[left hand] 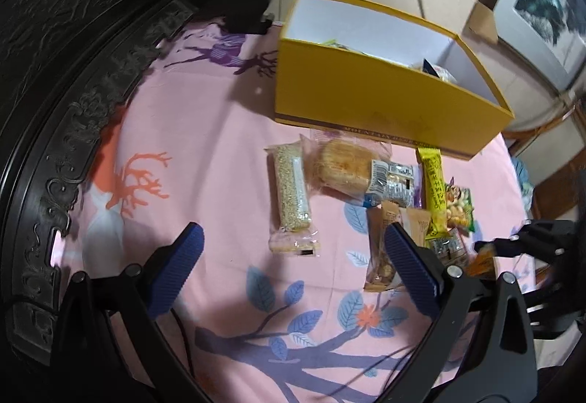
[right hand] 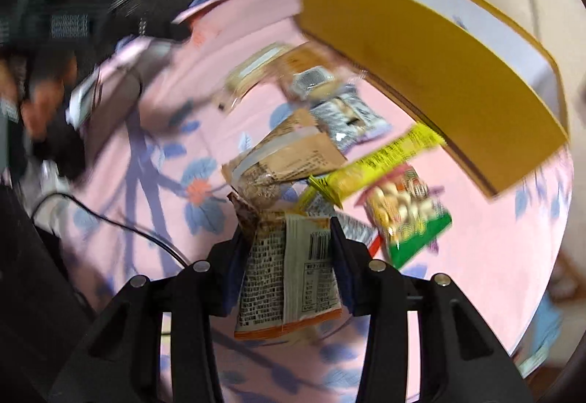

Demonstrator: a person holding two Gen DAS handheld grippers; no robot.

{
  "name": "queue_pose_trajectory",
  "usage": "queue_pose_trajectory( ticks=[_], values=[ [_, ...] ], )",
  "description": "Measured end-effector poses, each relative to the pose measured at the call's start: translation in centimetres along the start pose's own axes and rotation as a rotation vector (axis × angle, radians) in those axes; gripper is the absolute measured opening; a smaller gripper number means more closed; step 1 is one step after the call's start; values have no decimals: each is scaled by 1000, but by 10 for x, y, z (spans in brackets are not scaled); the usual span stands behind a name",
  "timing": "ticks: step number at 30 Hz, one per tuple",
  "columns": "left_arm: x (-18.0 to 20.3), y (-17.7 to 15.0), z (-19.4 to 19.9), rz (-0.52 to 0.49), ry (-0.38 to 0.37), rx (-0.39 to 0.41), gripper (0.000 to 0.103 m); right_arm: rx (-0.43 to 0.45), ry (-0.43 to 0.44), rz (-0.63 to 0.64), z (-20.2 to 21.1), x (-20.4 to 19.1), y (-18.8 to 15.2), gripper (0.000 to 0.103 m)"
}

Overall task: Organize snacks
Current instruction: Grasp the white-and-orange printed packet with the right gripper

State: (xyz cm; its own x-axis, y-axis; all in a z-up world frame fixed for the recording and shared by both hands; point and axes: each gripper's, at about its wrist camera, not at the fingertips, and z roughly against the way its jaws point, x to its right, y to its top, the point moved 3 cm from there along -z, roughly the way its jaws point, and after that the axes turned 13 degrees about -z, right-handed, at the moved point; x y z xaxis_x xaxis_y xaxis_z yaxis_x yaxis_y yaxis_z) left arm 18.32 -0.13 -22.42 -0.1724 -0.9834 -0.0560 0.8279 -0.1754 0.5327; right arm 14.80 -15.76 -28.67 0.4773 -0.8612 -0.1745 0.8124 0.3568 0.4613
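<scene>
A yellow box [left hand: 366, 99] with a white inside stands open on the pink cloth and holds a few snacks; it also shows in the right wrist view [right hand: 421, 48]. Several snack packets lie in front of it: a sesame bar [left hand: 291, 198], a round cake [left hand: 342, 167], a yellow bar [left hand: 436, 190], a peanut packet [left hand: 459, 207] and a brown packet [left hand: 382, 249]. My left gripper [left hand: 293, 249] is open and empty above the cloth, near the sesame bar. My right gripper [right hand: 289, 234] is shut on an orange-edged snack packet [right hand: 289, 275], lifted above the pile.
A dark carved wooden frame [left hand: 73, 110] borders the cloth on the left. A black cable [right hand: 121, 223] runs across the cloth. A framed picture [left hand: 542, 7] leans at the back right beside a cardboard flap.
</scene>
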Motion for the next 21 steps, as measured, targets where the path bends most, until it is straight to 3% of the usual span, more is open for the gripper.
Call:
queue_pose_trajectory(
  ticks=[6,10,13,16,21],
  values=[
    [-5,9,-35,24,70,-29,100,26,-29,-156,12,-1,-11,43],
    [-17,11,-68,99,48,-93,100,62,-14,-221,20,1,-8,43],
    [-17,11,-85,90,59,-111,98,94,-3,-243,24,3,-5,43],
    [-14,12,-99,56,55,-123,92,125,-2,-251,28,6,-1,43],
    [-6,12,-114,11,26,-141,68,158,21,-285,37,14,4,43]
  ],
)
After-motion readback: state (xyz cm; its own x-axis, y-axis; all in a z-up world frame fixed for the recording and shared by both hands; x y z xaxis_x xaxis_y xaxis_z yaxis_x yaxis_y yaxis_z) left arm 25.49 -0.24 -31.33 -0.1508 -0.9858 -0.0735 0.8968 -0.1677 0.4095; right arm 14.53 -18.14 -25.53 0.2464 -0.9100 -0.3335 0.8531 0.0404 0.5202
